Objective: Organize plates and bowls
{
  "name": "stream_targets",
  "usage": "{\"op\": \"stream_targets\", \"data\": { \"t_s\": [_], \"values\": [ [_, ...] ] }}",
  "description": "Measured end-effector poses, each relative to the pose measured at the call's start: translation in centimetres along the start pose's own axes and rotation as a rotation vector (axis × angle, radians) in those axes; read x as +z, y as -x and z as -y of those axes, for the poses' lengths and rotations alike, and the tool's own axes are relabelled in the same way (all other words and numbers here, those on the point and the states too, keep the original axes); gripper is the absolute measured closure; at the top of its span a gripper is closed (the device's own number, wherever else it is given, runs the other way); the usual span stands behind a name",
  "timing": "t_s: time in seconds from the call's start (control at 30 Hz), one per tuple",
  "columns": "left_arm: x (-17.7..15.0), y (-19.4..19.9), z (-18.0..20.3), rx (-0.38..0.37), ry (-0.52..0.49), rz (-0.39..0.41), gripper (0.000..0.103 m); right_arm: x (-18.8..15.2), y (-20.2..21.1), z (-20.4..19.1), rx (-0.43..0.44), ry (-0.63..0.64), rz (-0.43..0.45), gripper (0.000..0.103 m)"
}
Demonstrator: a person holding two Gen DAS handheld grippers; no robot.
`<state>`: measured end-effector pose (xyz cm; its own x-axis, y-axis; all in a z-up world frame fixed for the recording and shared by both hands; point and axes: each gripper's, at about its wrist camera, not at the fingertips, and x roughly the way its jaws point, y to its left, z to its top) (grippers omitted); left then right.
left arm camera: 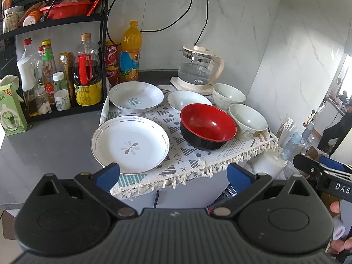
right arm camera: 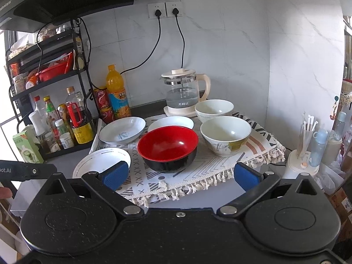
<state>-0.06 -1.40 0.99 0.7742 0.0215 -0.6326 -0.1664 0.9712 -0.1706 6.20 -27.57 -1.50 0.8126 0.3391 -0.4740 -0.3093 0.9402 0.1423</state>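
Note:
On a patterned cloth (left arm camera: 193, 154) (right arm camera: 198, 167) lie a flower-marked white plate (left arm camera: 129, 144) (right arm camera: 99, 160), a blue-marked plate (left arm camera: 136, 95) (right arm camera: 122, 129), a third white plate (left arm camera: 187, 99) (right arm camera: 170, 122), a red-and-black bowl (left arm camera: 208, 125) (right arm camera: 168, 145) and two pale bowls (left arm camera: 247, 118) (right arm camera: 225, 134), (left arm camera: 228, 93) (right arm camera: 214, 107). My left gripper (left arm camera: 173, 173) is open just short of the flower plate's near rim. In front of the cloth's fringe my right gripper (right arm camera: 180, 176) hangs open and empty.
A glass kettle (left arm camera: 198, 68) (right arm camera: 182, 92) stands behind the dishes with cords up the wall. A black rack of bottles (left arm camera: 55, 77) (right arm camera: 57, 118) and an orange drink bottle (left arm camera: 131, 52) (right arm camera: 115, 92) crowd the left. A straw holder (right arm camera: 305, 136) stands right.

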Motion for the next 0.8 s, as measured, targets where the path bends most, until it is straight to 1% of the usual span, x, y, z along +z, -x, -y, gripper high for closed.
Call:
{"op": "stream_targets", "data": {
  "t_s": [0.4, 0.8],
  "values": [
    [-0.14, -0.01, 0.57, 0.0, -0.001, -0.005, 0.0, 0.19, 0.07, 0.47, 0.001, -0.005, -0.012, 0.0],
    [-0.09, 0.24, 0.43, 0.006, -0.006, 0.001, 0.0, 0.1, 0.12, -0.11, 0.007, 0.009, -0.027, 0.0]
  ]
}}
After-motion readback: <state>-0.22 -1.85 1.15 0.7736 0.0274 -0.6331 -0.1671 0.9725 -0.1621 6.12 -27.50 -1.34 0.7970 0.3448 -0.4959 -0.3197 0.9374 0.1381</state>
